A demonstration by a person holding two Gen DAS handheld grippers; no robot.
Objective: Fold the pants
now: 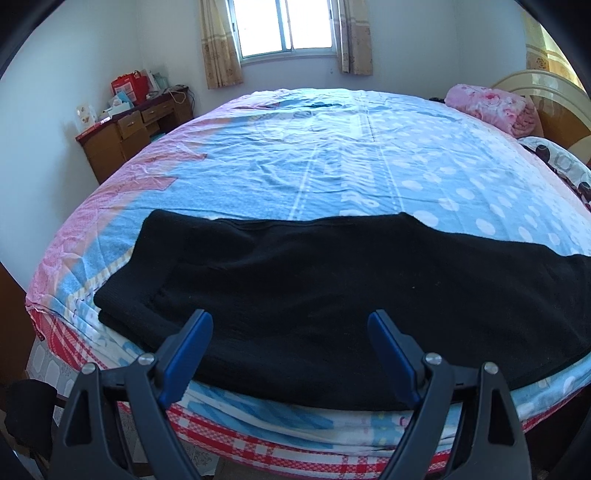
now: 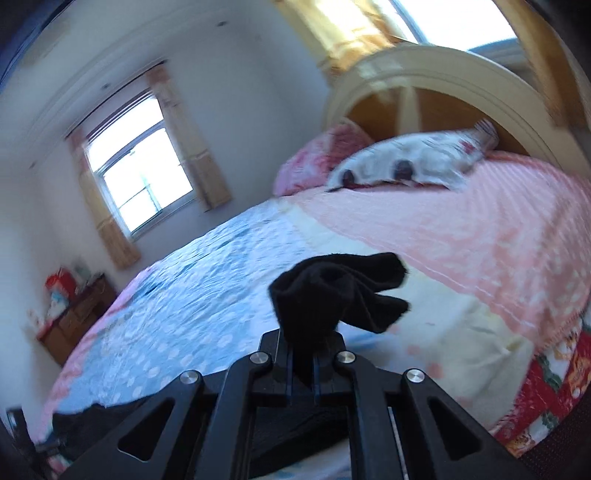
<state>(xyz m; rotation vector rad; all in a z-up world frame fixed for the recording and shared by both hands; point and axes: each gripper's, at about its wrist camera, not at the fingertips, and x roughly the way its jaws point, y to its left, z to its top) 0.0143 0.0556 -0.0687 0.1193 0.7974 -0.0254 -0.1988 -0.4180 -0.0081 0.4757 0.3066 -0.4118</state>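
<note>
Pants (image 1: 303,295): black, spread flat across the near edge of the bed, right under and ahead of the left tongs; one end lies to the left of those tongs, the rest runs off to their right.
Pants end (image 2: 332,295): a bunched black wad sticks up out of the right tongs, lifted clear of the sheet.
Left tongs (image 1: 290,332): wide apart, blue pads showing — nothing between them, held just above the pants.
Right tongs (image 2: 303,365): closed tight on the bunched cloth; the view is tilted and blurred.
Bed sheet (image 1: 332,158): blue with white dots and pink borders, stretching away beyond both tongs.
Pillows (image 2: 406,166): far ahead of the right tongs, against the headboard (image 2: 461,74).
Desk (image 1: 129,129): wooden, far ahead and left of the left tongs — beside the window (image 1: 284,26).
</note>
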